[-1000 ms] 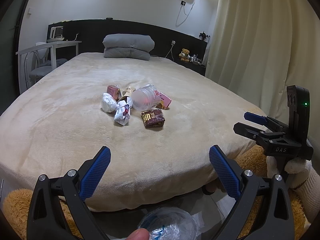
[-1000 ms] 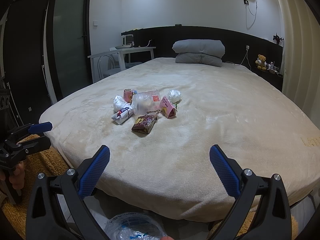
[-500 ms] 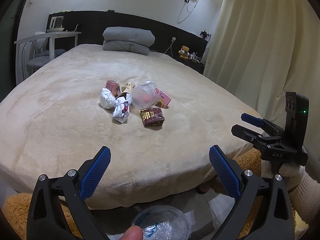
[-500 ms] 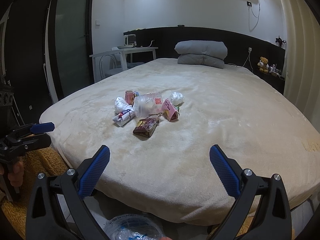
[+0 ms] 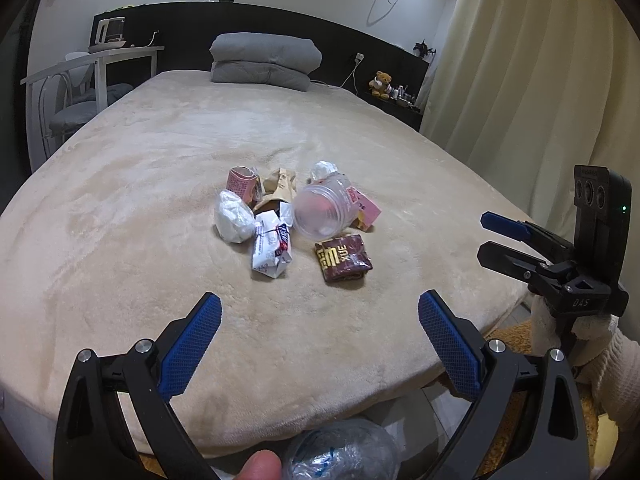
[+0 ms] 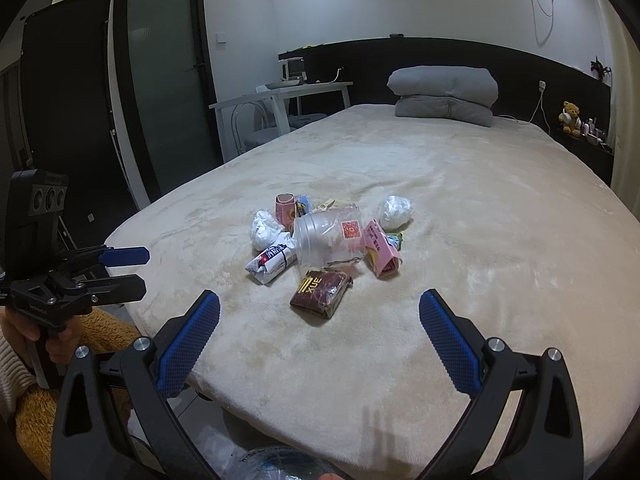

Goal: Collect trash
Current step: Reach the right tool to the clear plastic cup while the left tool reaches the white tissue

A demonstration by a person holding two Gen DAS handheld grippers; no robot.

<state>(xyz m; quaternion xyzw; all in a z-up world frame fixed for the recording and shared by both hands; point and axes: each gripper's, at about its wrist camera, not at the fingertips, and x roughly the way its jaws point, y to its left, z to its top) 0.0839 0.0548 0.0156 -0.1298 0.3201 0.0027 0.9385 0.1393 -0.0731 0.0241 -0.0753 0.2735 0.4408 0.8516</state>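
Observation:
A pile of trash lies mid-bed: a clear plastic jar [image 5: 322, 211] [image 6: 330, 234] on its side, a brown wrapper [image 5: 344, 258] [image 6: 320, 293], a white printed wrapper [image 5: 271, 246] [image 6: 270, 261], a crumpled white tissue [image 5: 232, 218] [image 6: 264, 233], a pink carton [image 5: 366, 210] [image 6: 380, 247], a pink cup [image 5: 241, 182] [image 6: 285, 206] and a second tissue ball [image 6: 395, 210]. My left gripper [image 5: 319, 334] is open and empty above the bed's near edge, short of the pile. My right gripper [image 6: 319, 334] is open and empty, also short of the pile.
The beige bed [image 5: 140, 184] carries grey folded pillows [image 5: 266, 60] at its head. A white desk and chair [image 5: 80, 80] stand to the left, curtains [image 5: 540, 80] to the right. A clear plastic bag [image 5: 340, 452] hangs below the left gripper.
Both grippers have moved forward toward the trash pile, which now looks larger and nearer. Both stay open.

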